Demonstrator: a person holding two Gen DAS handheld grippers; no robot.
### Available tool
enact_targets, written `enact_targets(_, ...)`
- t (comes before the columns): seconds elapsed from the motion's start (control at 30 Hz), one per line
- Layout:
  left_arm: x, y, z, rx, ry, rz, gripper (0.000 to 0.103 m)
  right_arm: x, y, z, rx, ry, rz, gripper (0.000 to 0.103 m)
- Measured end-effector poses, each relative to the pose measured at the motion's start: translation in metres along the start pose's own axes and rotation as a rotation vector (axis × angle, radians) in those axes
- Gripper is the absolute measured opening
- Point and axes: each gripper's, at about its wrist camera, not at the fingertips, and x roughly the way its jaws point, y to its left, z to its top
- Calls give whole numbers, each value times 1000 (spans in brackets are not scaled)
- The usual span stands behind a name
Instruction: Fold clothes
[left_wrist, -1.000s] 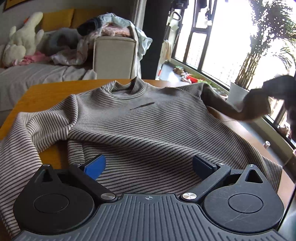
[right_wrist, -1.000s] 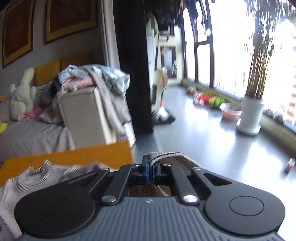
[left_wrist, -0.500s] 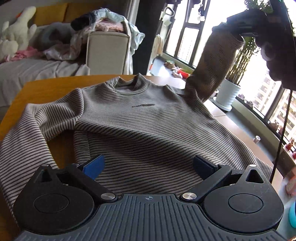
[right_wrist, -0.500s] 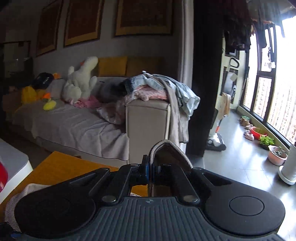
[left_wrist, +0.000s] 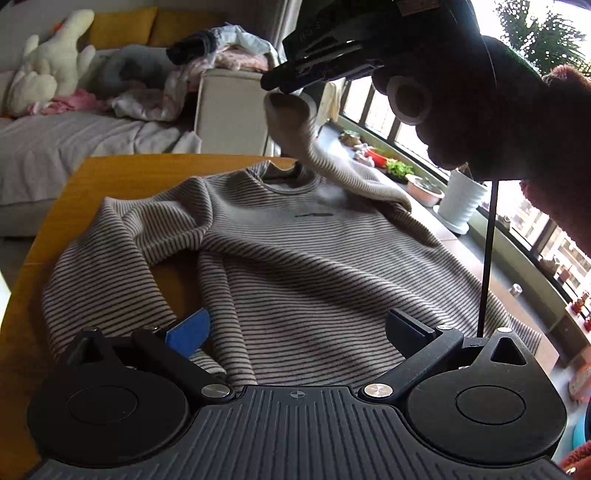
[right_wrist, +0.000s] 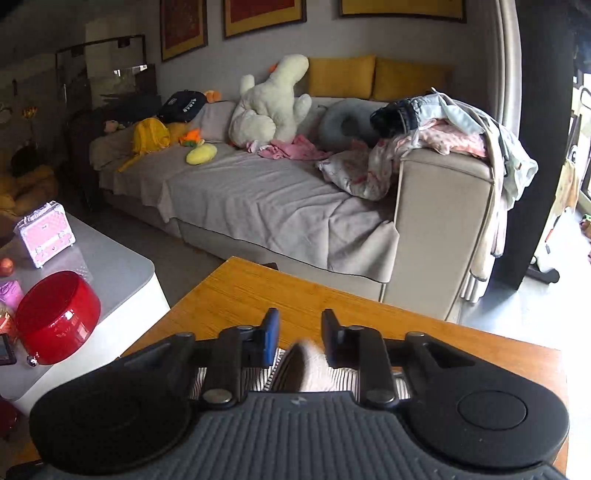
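A grey striped long-sleeve sweater (left_wrist: 306, 258) lies face up on the orange wooden table (left_wrist: 110, 173). Its right sleeve (left_wrist: 314, 158) arcs up over the collar, the cuff (left_wrist: 286, 110) just below my right gripper (left_wrist: 273, 79). In the right wrist view that gripper (right_wrist: 299, 334) is open, and the cuff (right_wrist: 301, 365) sits blurred just beneath its parted fingers. My left gripper (left_wrist: 299, 328) is open above the sweater's hem. The left sleeve (left_wrist: 99, 280) lies bent on the table at left.
A grey sofa (right_wrist: 258, 199) with a plush toy (right_wrist: 273, 103) and piled clothes (right_wrist: 443, 129) stands beyond the table. A white side table (right_wrist: 110, 273) holds a red bowl (right_wrist: 55, 317). Potted plants (left_wrist: 461, 203) line the window at right.
My right gripper carried the right sleeve up and leftward over the sweater's collar, then opened; the cuff has slipped out from between its fingers. The left gripper stayed open over the hem.
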Motion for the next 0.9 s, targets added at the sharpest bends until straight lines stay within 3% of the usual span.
enact_targets(0.17, 5, 2, -2, -16, 15, -6, 103, -14, 3, -2, 4, -24, 4, 38)
enact_targets(0.27, 1, 4, -2, -3, 5, 4, 103, -17, 10, -24, 22, 33, 49, 38)
enact_targets(0.33, -6, 13, 1, -14, -13, 50, 103, -20, 16, -49, 51, 79, 101, 38)
enact_targets(0.47, -20, 49, 14, -109, -41, 156, 103, -30, 25, -105, 222, 179, 197, 31)
enact_targets(0.57, -28, 75, 26, -190, -61, 185, 103, -30, 38, -140, 376, 293, 381, 30)
enact_targets(0.63, -34, 84, 34, -213, -84, 198, 103, -28, 51, -157, 435, 354, 459, 30)
enact_targets(0.9, -46, 83, 43, -227, -123, 205, 103, 12, 73, -173, 677, 396, 468, 33)
